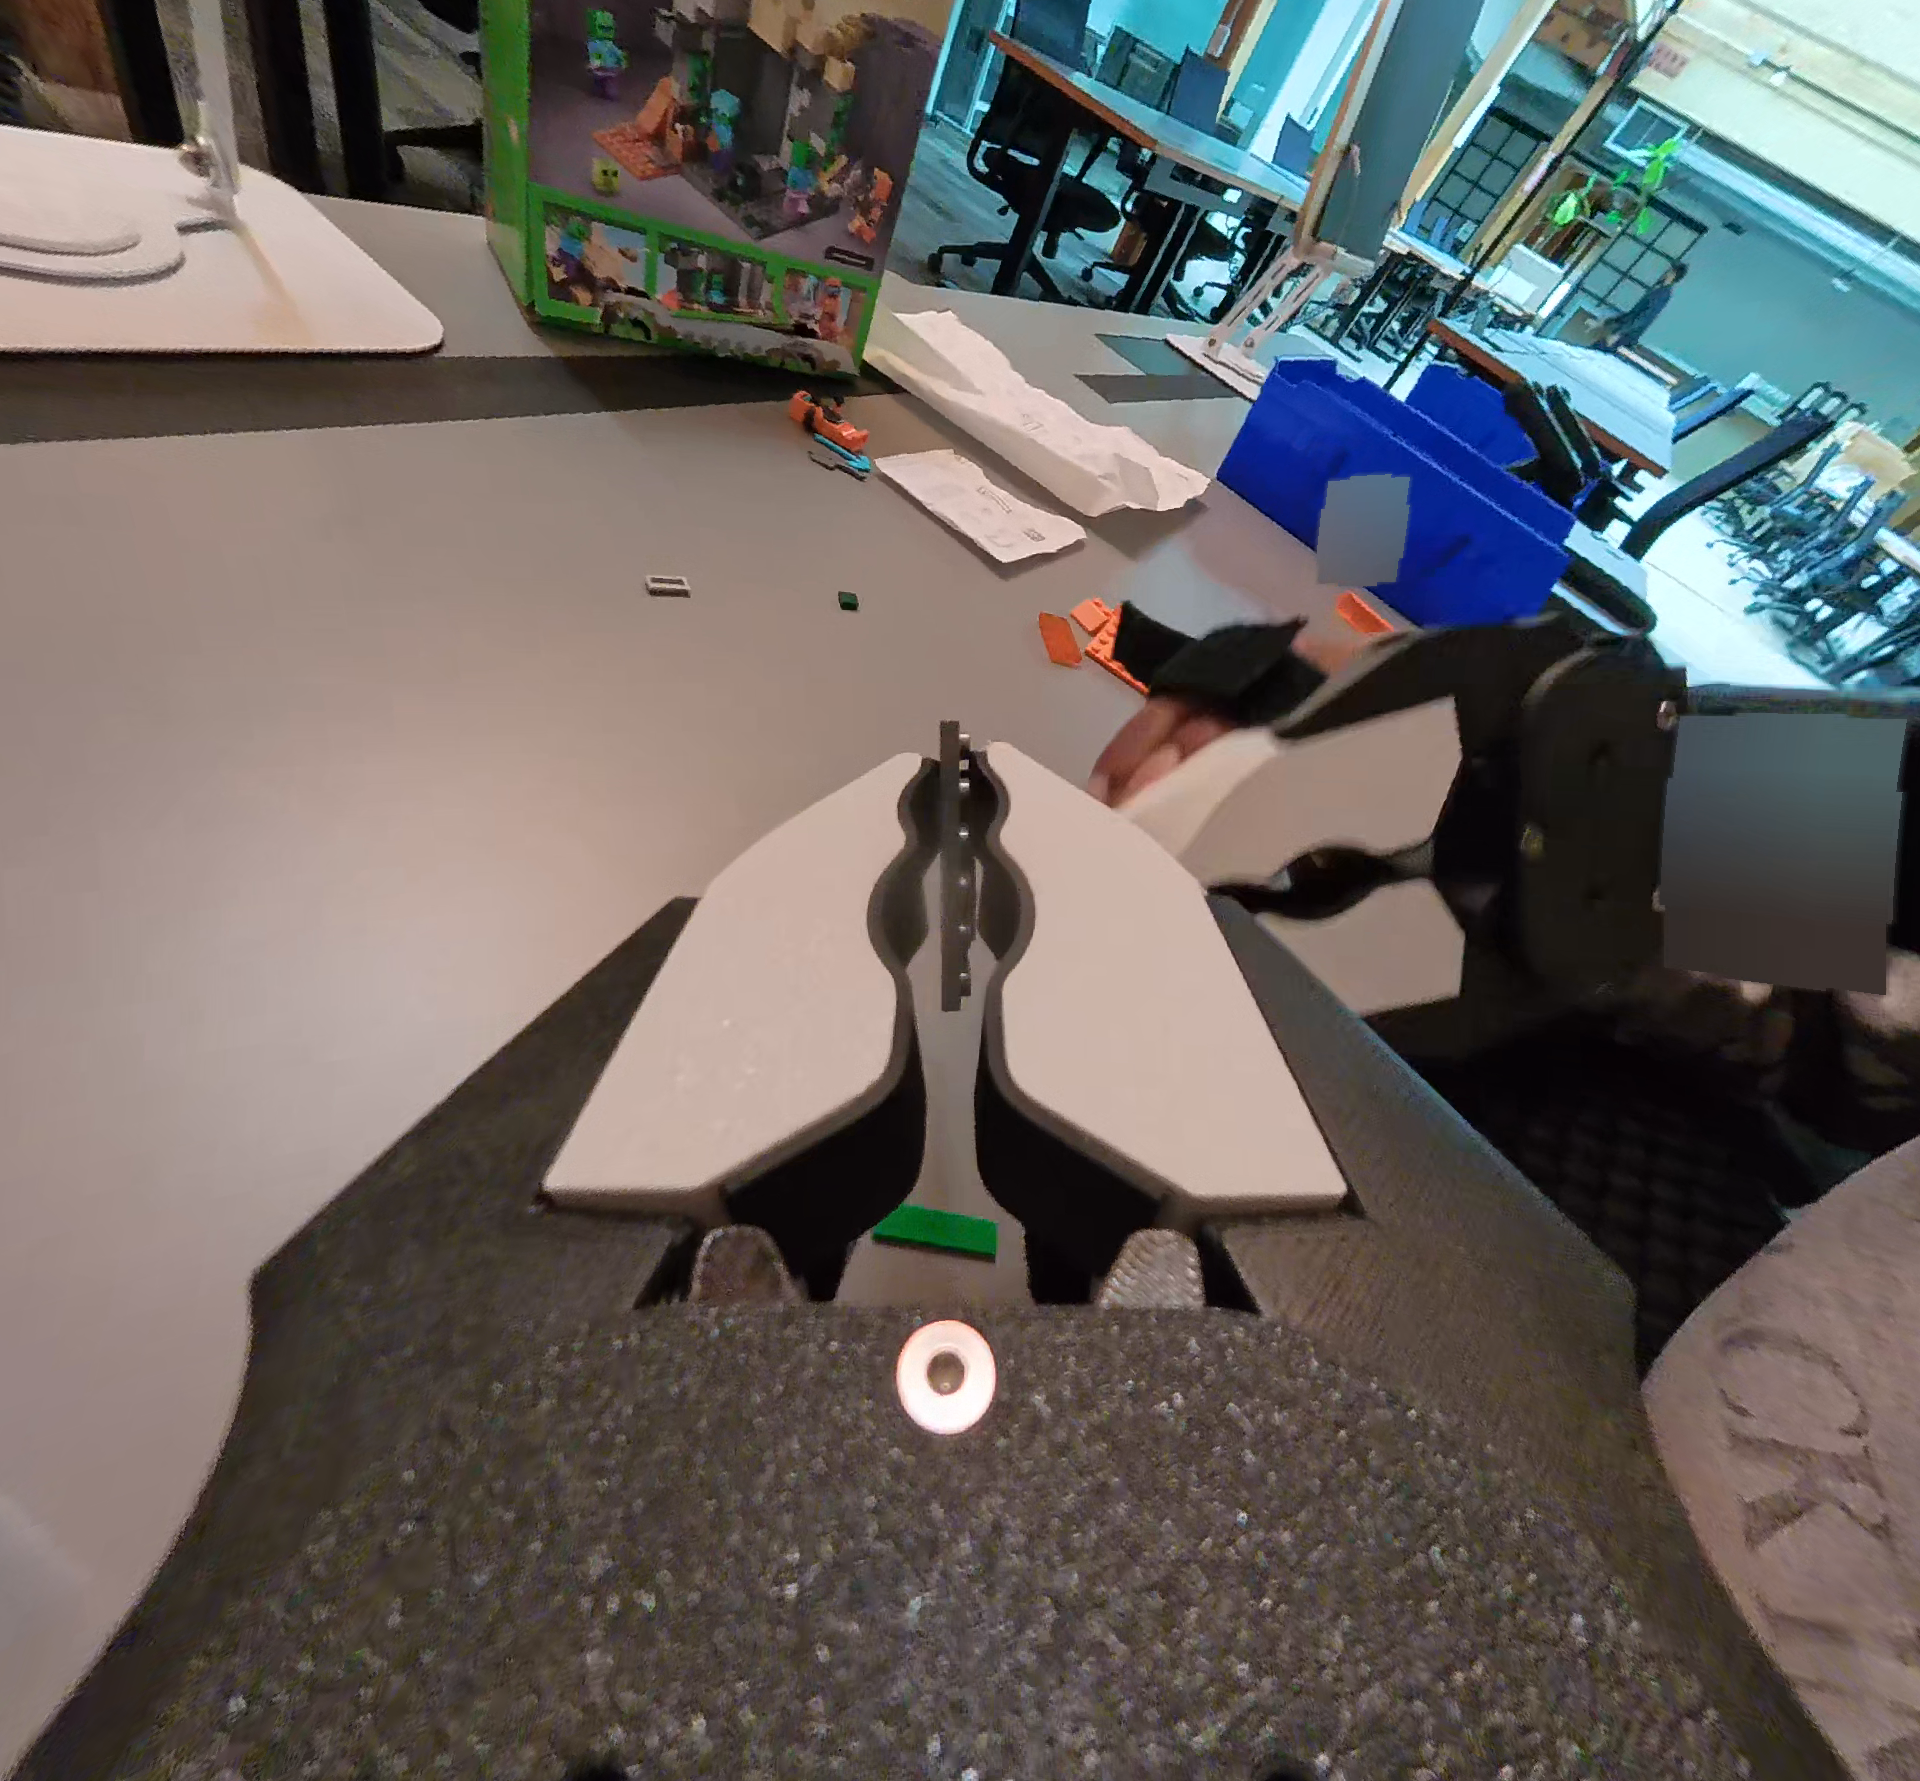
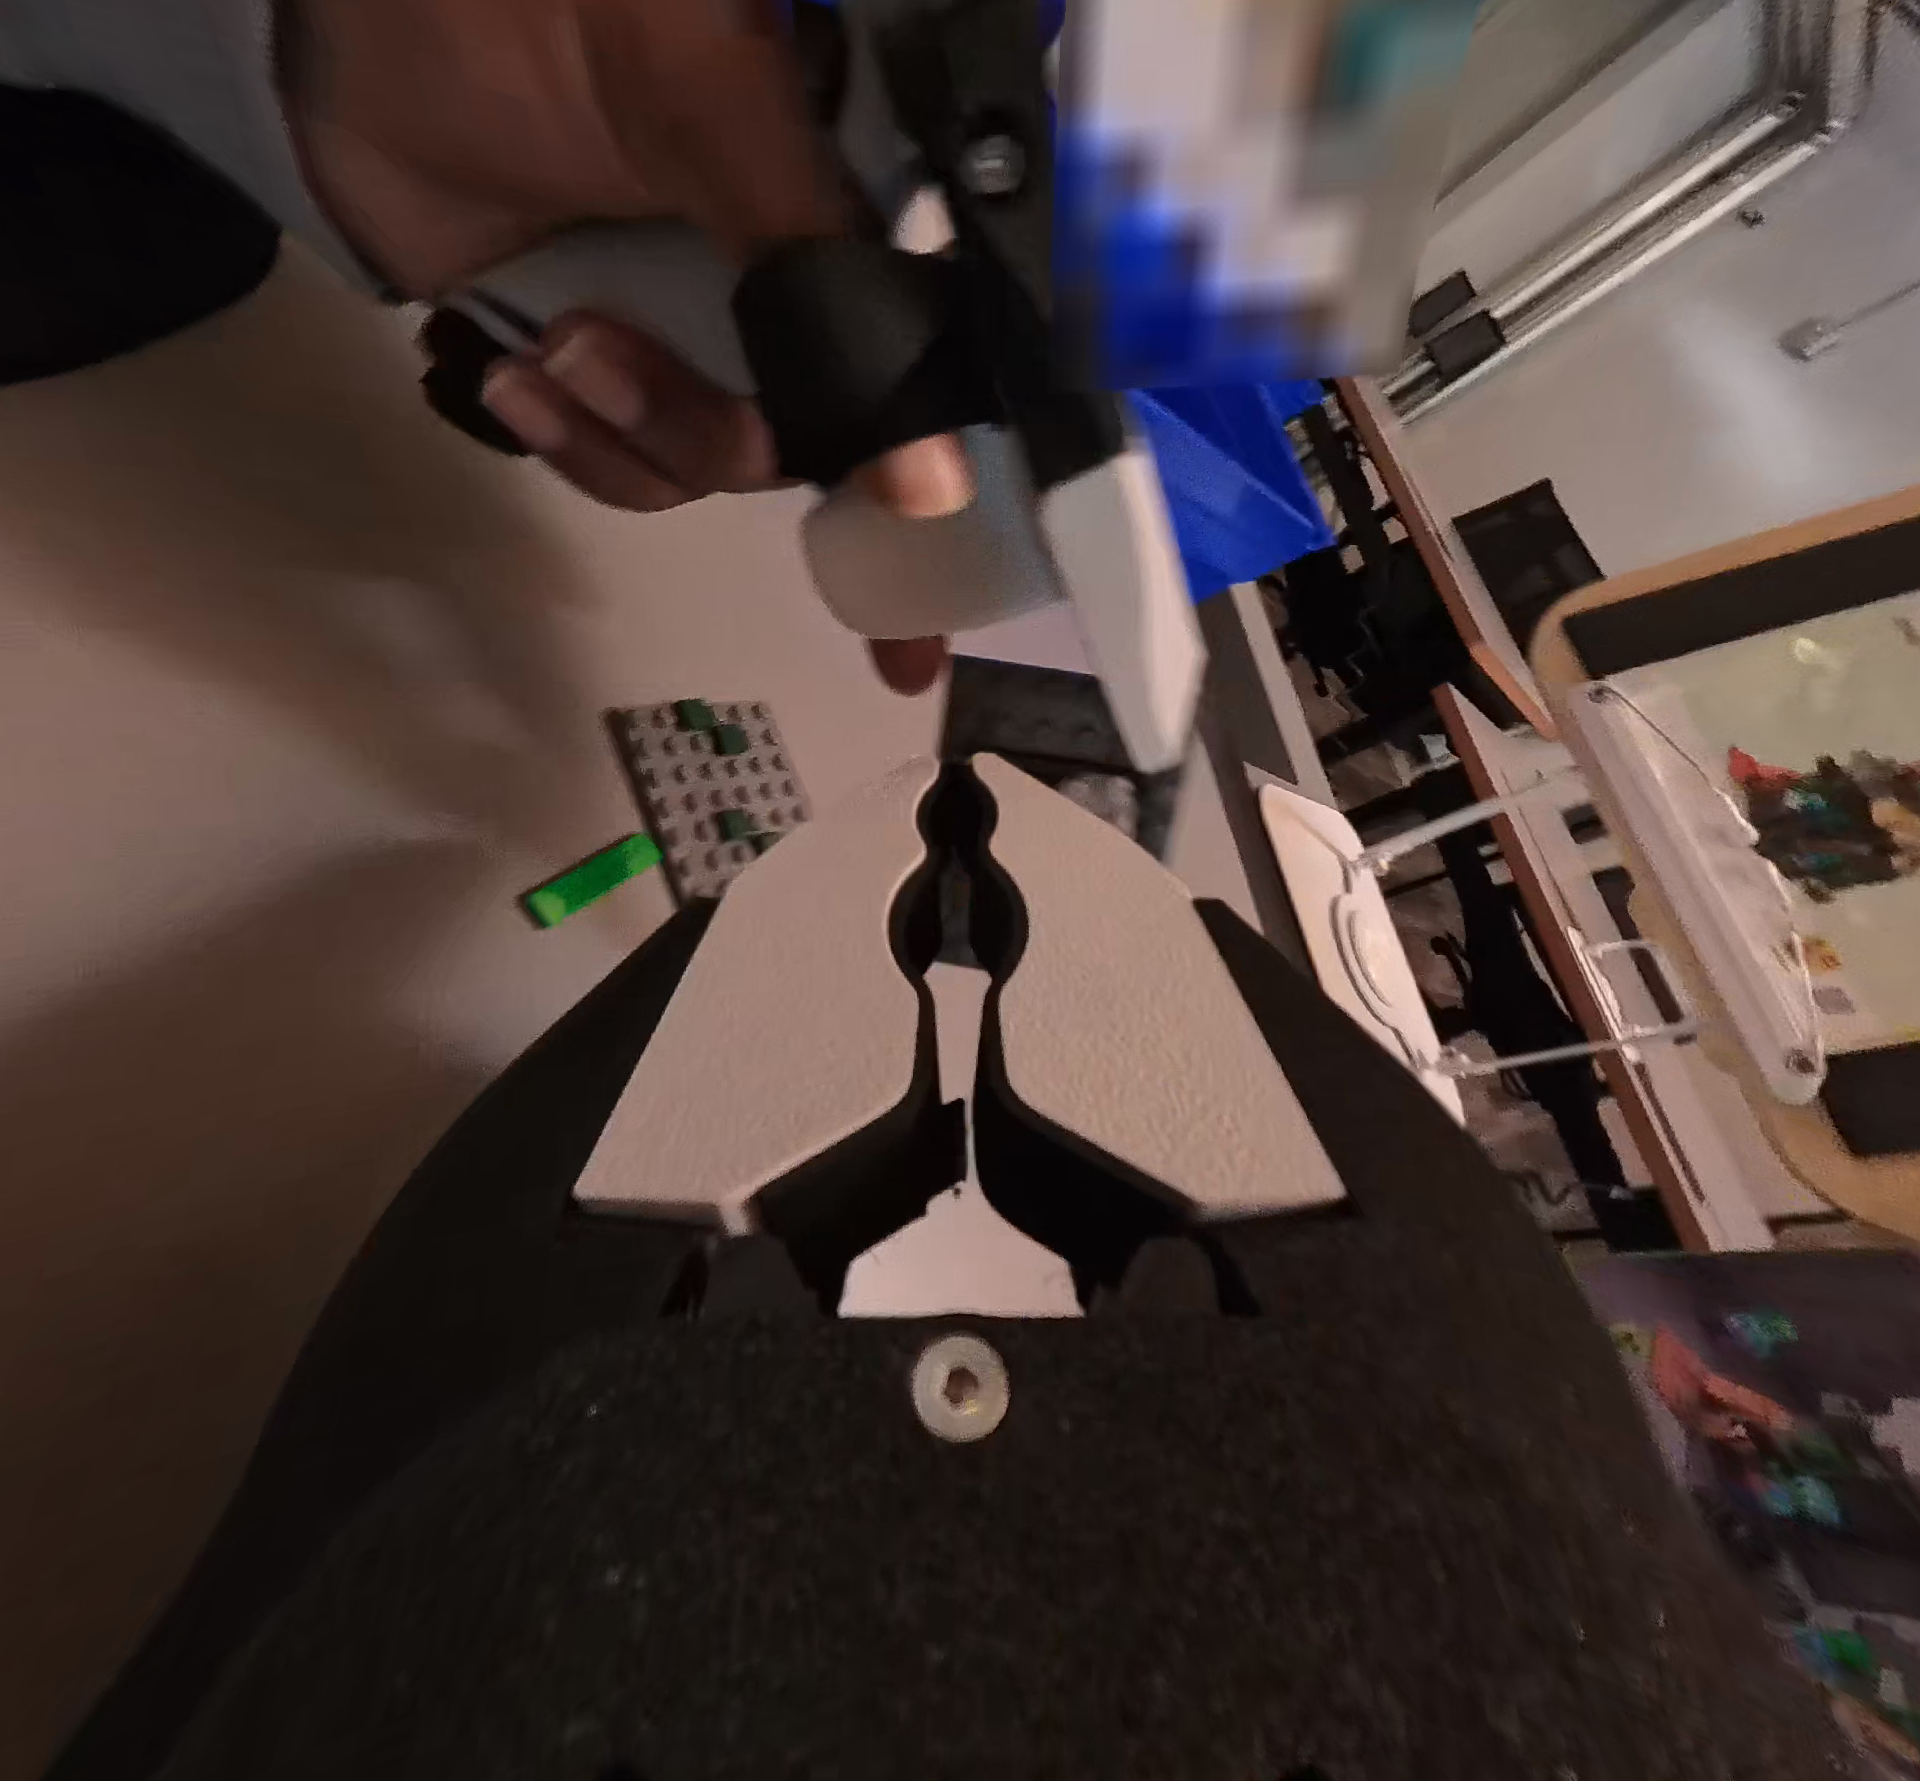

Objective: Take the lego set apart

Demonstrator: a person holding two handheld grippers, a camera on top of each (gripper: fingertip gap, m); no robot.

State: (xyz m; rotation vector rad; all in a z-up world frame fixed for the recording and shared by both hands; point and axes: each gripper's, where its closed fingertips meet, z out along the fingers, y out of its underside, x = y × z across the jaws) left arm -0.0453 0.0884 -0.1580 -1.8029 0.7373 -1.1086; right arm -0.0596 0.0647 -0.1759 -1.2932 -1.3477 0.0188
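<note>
My left gripper (image 1: 954,755) is shut on a dark grey lego plate (image 1: 952,858), held on edge between the white fingers above the grey table. A green plate (image 1: 935,1232) lies on the table under that gripper. My right gripper (image 2: 951,775) is shut, with nothing visible between its fingers. Its white finger (image 1: 1226,775) comes in from the right, close beside the left gripper's tips. In the blurred right wrist view, a hand holds the left gripper, whose white finger (image 2: 1132,630) points down. A grey plate with small green bricks (image 2: 717,796) and a bright green piece (image 2: 592,884) lie on the table.
The lego box (image 1: 707,110) stands at the back. White paper bags (image 1: 1039,422) and a blue bin (image 1: 1403,484) lie to the right. Orange pieces (image 1: 1081,635), an orange and teal cluster (image 1: 826,427), a small grey piece (image 1: 667,585) and a small green piece (image 1: 848,600) are scattered about. A white pad (image 1: 208,277) lies at the left. Less than 4 cm separates the two grippers' tips. My left tips are roughly 20 centimeters from the small grey piece (image 1: 667,585).
</note>
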